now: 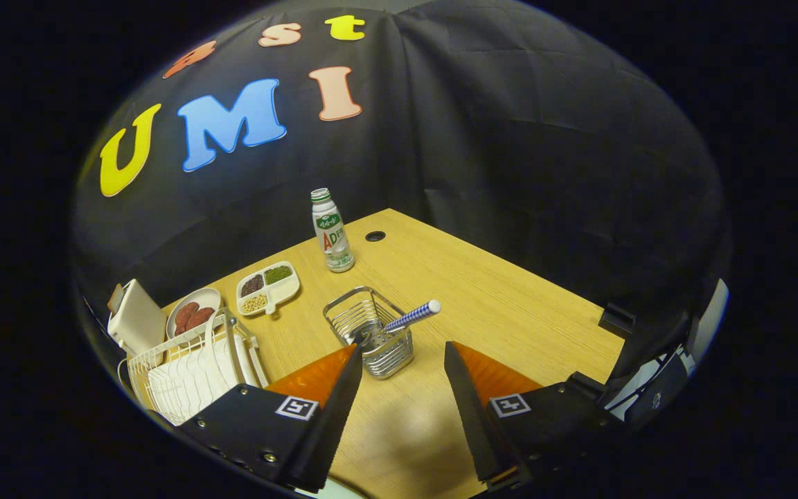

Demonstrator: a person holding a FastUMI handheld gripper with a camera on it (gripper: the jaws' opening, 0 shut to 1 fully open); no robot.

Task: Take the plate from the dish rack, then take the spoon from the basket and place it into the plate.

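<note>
A white wire dish rack [184, 371] stands at the table's left edge, with a white plate [229, 357] upright in it beside my left finger. A metal wire basket [370, 331] sits just ahead of my left fingertip. From the basket a spoon with a blue-and-white striped handle [413, 317] leans out to the right. My gripper [402, 357] hangs above the table, open, with bare wood between its two orange-and-black fingers [330, 378].
Beyond the basket stand a white drink bottle [331, 232] and a divided white tray of beans [269, 285]. A small dish of red slices [192, 315] and a white box [137, 320] lie behind the rack. The wooden table [496, 291] has a cable hole [375, 236].
</note>
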